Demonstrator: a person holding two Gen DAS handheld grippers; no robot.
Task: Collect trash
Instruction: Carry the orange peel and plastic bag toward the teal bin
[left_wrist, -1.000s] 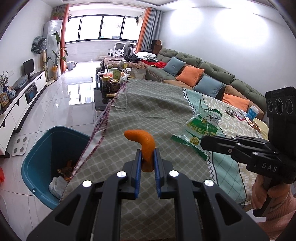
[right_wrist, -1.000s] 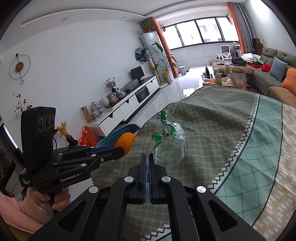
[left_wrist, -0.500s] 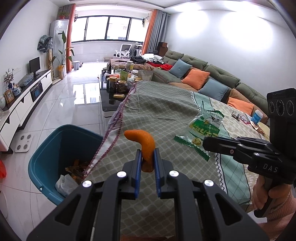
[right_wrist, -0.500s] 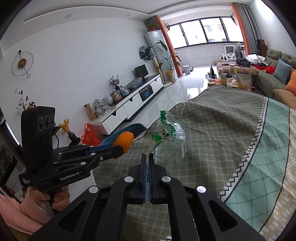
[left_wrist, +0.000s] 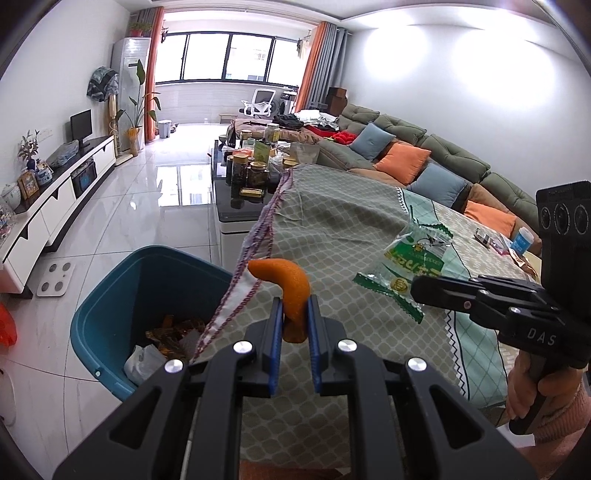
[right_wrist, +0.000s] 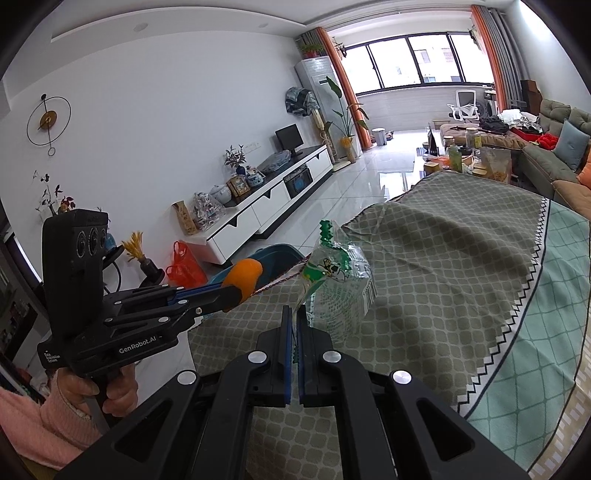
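Note:
My left gripper (left_wrist: 294, 308) is shut on a curved piece of orange peel (left_wrist: 290, 284), held in the air over the table's left edge, close to the blue trash bin (left_wrist: 110, 306) on the floor. The peel also shows in the right wrist view (right_wrist: 245, 275). My right gripper (right_wrist: 293, 317) is shut on the edge of a clear and green plastic wrapper (right_wrist: 338, 280), held above the tablecloth (right_wrist: 461, 258). In the left wrist view the wrapper (left_wrist: 410, 258) hangs from the right gripper's tip (left_wrist: 419, 290).
The bin holds wrappers and paper (left_wrist: 162, 339). A low coffee table with jars (left_wrist: 247, 173) stands beyond the table. A green sofa with cushions (left_wrist: 406, 162) runs along the right. A white TV cabinet (right_wrist: 266, 206) lines the left wall. A small cup (left_wrist: 521, 240) sits far right.
Both grippers have moved left toward the bin with their loads. More of the bin's inside shows now in the left wrist view.

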